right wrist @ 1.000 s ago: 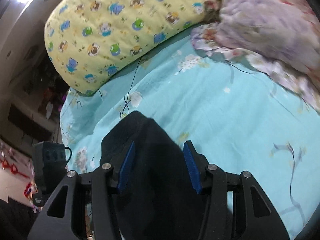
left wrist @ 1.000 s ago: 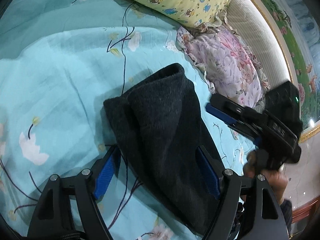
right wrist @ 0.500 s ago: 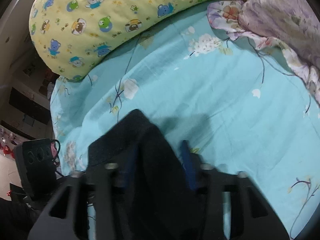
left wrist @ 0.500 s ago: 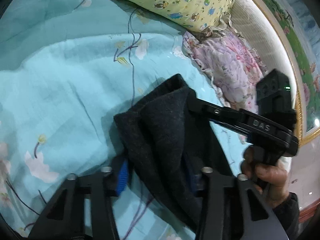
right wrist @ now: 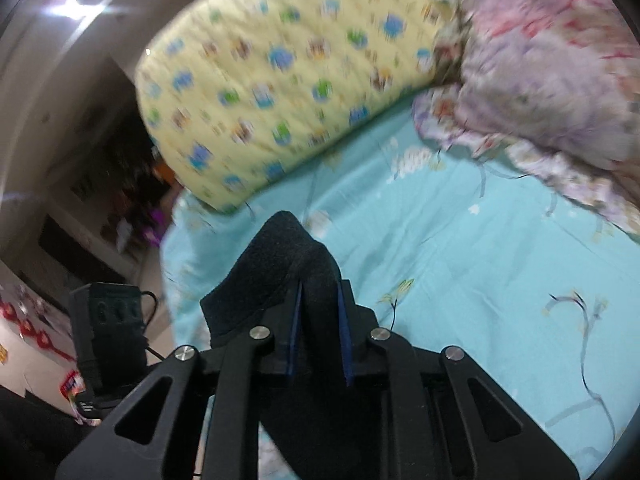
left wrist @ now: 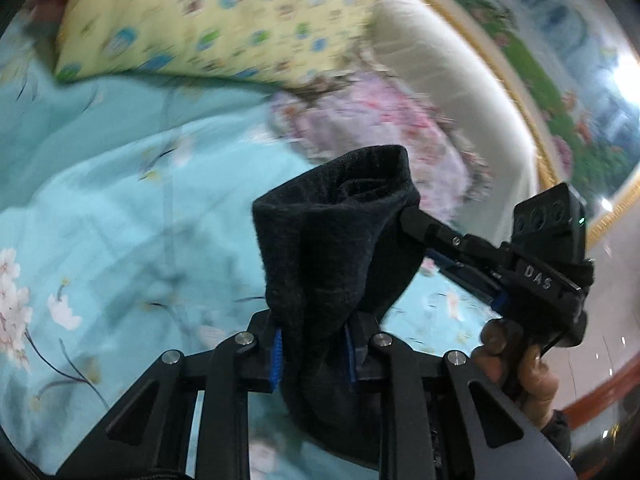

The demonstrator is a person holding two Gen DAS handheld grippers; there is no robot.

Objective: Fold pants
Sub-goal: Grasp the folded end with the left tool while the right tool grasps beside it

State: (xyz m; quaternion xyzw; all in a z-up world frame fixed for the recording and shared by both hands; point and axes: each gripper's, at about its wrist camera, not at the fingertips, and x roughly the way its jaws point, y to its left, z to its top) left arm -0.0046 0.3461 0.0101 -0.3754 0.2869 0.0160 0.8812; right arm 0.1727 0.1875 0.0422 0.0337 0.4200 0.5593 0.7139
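the bed (left wrist: 100,208) with its turquoise floral sheet lies under everything; a yellow pillow (left wrist: 208,20) and a pink floral quilt (right wrist: 552,92) crowd its far end, near where a fold could land. the dark pants (left wrist: 340,248) hang bunched above the sheet, likely lifted to fold over. left tool (left wrist: 312,344) and right tool (right wrist: 318,328), jaws just closing, each pinch the cloth

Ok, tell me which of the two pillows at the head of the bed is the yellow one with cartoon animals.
The left one, the yellow pillow: pale yellow with small blue and green cartoon figures. The floral pillow to its right is pink and lilac with a frilled edge.
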